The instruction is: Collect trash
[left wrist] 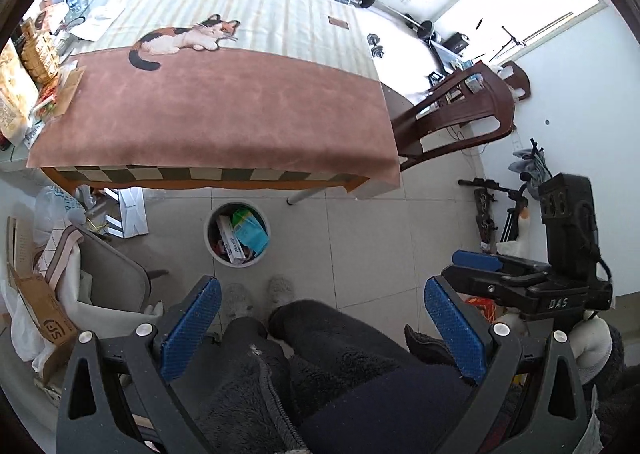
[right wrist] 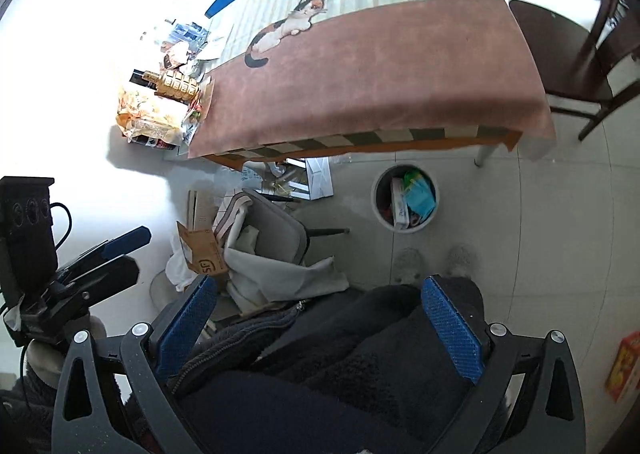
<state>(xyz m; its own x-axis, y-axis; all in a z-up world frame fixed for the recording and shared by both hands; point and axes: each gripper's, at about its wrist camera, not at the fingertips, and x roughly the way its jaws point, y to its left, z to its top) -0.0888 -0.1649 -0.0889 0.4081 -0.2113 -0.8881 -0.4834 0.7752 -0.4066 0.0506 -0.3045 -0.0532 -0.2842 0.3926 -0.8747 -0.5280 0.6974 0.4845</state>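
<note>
A round white trash bin stands on the tiled floor in front of the table, holding a teal packet, a white carton and other scraps; the right wrist view shows the bin too. My left gripper is held high above the person's dark fleece legs, open, nothing between its blue pads. My right gripper is also open and empty, raised over the same legs. Each gripper shows at the edge of the other's view. The table's brown cat-print cloth is bare in the middle.
Snack bags, a gold bottle and papers crowd the table's left end. A grey chair, a cardboard box and bags sit on the floor at left. A dark wooden chair stands at the table's right. Slippered feet point at the bin.
</note>
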